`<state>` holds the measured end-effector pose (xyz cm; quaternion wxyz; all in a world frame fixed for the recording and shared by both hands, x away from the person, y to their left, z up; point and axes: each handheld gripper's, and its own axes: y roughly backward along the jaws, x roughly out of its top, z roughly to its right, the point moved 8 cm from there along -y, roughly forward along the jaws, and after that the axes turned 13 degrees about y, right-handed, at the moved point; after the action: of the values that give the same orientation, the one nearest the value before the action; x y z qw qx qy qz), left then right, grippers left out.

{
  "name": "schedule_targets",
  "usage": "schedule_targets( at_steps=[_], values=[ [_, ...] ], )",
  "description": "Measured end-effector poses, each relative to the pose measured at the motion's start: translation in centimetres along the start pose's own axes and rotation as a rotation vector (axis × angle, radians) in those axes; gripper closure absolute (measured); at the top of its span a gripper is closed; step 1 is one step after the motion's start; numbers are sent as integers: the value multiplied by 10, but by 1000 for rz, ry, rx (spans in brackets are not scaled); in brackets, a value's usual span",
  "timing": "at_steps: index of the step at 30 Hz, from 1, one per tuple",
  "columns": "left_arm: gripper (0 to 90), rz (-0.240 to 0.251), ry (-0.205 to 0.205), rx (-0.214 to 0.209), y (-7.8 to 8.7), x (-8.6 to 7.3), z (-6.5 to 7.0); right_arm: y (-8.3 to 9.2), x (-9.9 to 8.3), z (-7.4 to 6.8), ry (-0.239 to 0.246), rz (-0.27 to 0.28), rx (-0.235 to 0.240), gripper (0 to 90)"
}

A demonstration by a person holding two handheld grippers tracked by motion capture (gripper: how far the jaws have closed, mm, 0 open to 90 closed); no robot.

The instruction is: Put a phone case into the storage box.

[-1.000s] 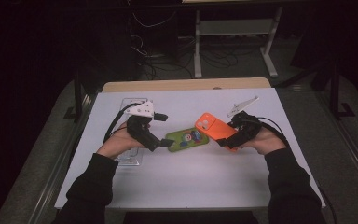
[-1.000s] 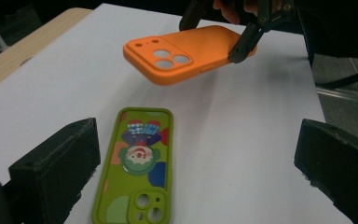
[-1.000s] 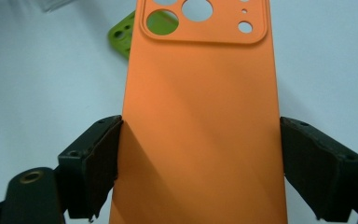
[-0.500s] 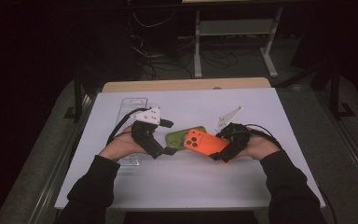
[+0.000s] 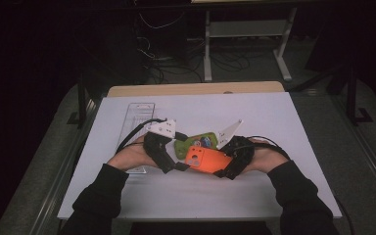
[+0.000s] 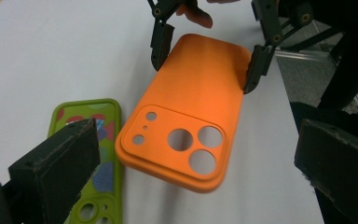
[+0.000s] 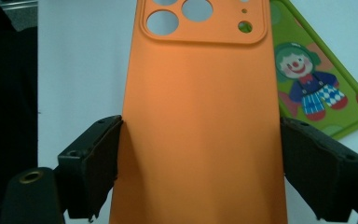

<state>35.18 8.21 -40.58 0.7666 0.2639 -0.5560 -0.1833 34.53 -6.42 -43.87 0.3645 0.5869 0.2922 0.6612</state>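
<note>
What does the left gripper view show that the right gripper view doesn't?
Left gripper view alone: the left gripper with jaws standing wide and apart from the orange phone case, and the right gripper seen from outside, clamping the case's plain end. Right gripper view alone: the clown print on the green phone case. Shared: both cases, the orange one's camera cutouts, the white table.

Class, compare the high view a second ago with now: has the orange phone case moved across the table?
Yes. The orange phone case, gripped across its width by the right tongs, has shifted leftward and nearer the person, now overlapping the green case.
</note>
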Motion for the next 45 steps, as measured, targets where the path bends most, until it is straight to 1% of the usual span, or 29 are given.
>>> schedule_targets(
  at_steps=[3, 4, 6, 8, 11, 12, 13, 19, 25, 26, 27, 28, 30, 34, 35, 36, 40, 42, 45],
  values=[
    [0, -22, -1, -5, -4, -2, 1, -1, 4, -3, 24, -5, 7, 152],
    [0, -25, -4, -11, -6, -3, 2, -1, 5, -4, 33, -1, 10, 152],
    [0, -38, -17, -9, -9, -4, 3, -2, 8, -6, 43, 2, 16, 151],
    [0, -50, -24, -21, -12, -5, 5, -3, 10, -8, 47, 5, 17, 151],
    [0, -72, -46, -38, -18, -8, 9, -3, 13, -10, 62, 4, 29, 151],
    [0, -80, -39, -41, -21, -9, 11, -4, 14, -11, 65, 7, 32, 151],
    [0, -89, -36, -41, -23, -10, 12, -4, 15, -12, 70, 5, 35, 151],
    [0, -134, -62, -36, -33, -15, 16, -7, 21, -17, 101, -2, 45, 151],
    [0, -160, -77, -29, -38, -18, 17, -6, 23, -19, 110, -1, 45, 151],
    [0, -165, -83, -26, -39, -19, 17, -5, 22, -22, 88, -13, 55, 151],
    [0, -177, -94, -23, -39, -20, 17, -6, 24, -21, 106, -1, 53, 151],
    [0, -186, -104, -24, -40, -21, 17, -5, 24, -22, 90, -13, 55, 151],
    [0, -195, -105, -28, -41, -22, 18, -6, 24, -23, 93, -13, 55, 151],
    [0, -197, -99, -28, -43, -23, 19, -7, 25, -23, 102, -10, 54, 151],
    [22, -195, -101, -28, -43, -23, 19, -7, 26, -20, 123, 3, 47, 151],
    [56, -195, -111, -30, -42, -23, 19, -7, 26, -21, 121, 4, 48, 151],
    [118, -199, -121, -25, -42, -24, 18, -7, 27, -21, 126, 11, 55, 151],
    [130, -199, -120, -33, -41, -24, 19, -7, 27, -22, 127, 13, 58, 150],
    [141, -201, -131, -36, -40, -24, 19, -7, 27, -22, 128, 17, 61, 150]
  ],
)
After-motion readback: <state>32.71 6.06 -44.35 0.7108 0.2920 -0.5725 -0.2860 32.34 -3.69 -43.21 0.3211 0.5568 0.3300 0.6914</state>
